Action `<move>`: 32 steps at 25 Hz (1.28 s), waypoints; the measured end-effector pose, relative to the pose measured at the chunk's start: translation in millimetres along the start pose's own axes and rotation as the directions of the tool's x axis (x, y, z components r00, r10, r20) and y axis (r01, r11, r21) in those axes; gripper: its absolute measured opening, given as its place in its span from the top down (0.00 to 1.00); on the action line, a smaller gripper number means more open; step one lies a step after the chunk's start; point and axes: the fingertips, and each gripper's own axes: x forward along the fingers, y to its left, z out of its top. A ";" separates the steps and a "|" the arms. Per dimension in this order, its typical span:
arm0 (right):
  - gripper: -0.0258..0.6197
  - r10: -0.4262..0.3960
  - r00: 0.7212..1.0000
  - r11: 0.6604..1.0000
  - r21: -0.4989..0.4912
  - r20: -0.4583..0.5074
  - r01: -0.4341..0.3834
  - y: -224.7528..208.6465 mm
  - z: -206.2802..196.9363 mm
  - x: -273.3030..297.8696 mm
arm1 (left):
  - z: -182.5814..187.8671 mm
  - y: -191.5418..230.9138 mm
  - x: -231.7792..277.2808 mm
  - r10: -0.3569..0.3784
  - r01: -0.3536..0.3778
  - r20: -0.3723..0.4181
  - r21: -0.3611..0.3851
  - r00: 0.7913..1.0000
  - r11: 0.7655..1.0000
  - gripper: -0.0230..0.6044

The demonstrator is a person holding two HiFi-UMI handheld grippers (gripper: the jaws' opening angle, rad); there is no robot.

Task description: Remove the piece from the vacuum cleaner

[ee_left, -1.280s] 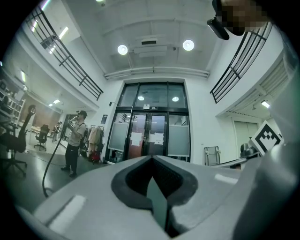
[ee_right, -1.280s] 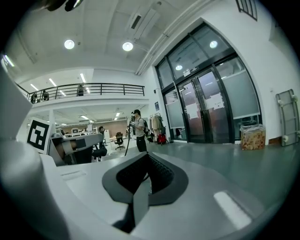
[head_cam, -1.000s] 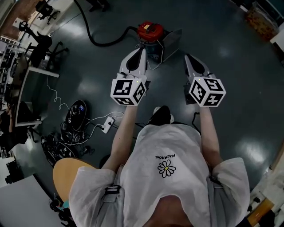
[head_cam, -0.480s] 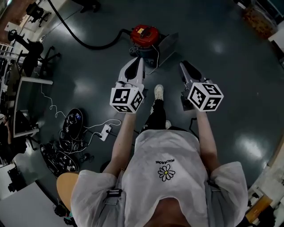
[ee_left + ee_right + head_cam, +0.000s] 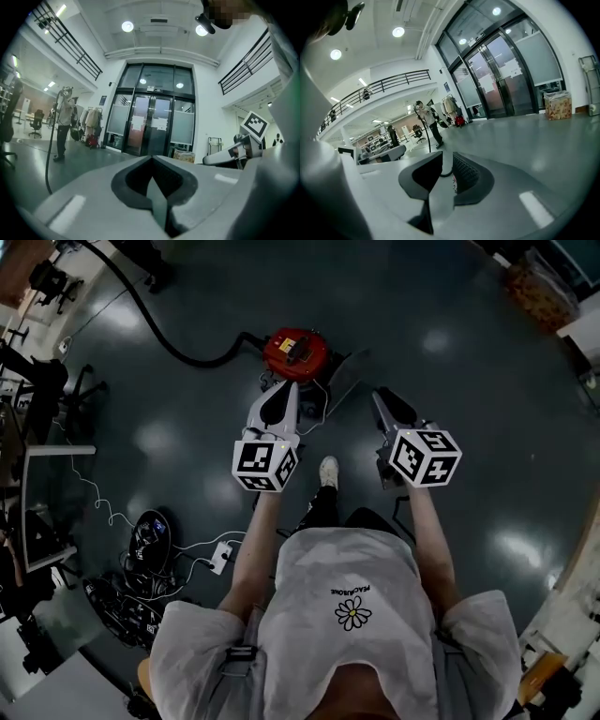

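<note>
The red vacuum cleaner [image 5: 295,351] stands on the dark floor ahead in the head view. A black hose [image 5: 159,334] curves from it to the upper left. A flat grey piece [image 5: 343,379] leans against its right side. My left gripper [image 5: 292,385] hovers just in front of the vacuum, its tip over the front edge, with the jaws meeting at the tip [image 5: 152,159] on nothing. My right gripper [image 5: 380,395] hangs beside the grey piece. Its jaws [image 5: 447,157] stand a narrow gap apart, and a sliver of hose and red body shows through.
A power strip [image 5: 223,557] with white cables and a black round device [image 5: 150,535] lie on the floor at the left, beside a desk [image 5: 47,512]. A person's shoe [image 5: 327,472] steps forward. Another person [image 5: 425,124] stands far off by glass doors [image 5: 152,124].
The person has stepped forward, so the vacuum sits lower and closer in the head view. Both grippers have closed in on it, and the left tip now reaches its front edge.
</note>
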 end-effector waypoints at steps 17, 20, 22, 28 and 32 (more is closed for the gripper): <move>0.69 -0.069 0.959 0.983 0.145 -0.275 0.112 -159.3 -134.9 228.3 | -230.0 107.8 188.6 -0.072 0.105 -0.350 0.077 0.934 0.991 0.96; 0.65 -0.063 0.945 0.969 0.207 -0.321 0.135 -188.9 -173.9 274.3 | -283.6 128.1 223.4 -0.061 0.102 -0.387 0.085 0.920 0.991 0.96; 0.62 -0.062 0.932 0.956 0.248 -0.357 0.158 -205.3 -198.0 296.4 | -314.6 135.9 238.4 -0.052 0.088 -0.404 0.070 0.913 0.994 0.96; 0.58 -0.082 0.876 0.932 0.276 -0.475 0.237 -236.2 -254.7 335.0 | -385.0 143.5 258.5 -0.017 0.035 -0.479 0.028 0.877 0.999 0.96; 0.58 -0.095 0.839 0.927 0.260 -0.536 0.271 -241.3 -280.1 356.1 | -411.2 151.2 263.8 -0.013 0.030 -0.534 0.024 0.846 0.999 0.96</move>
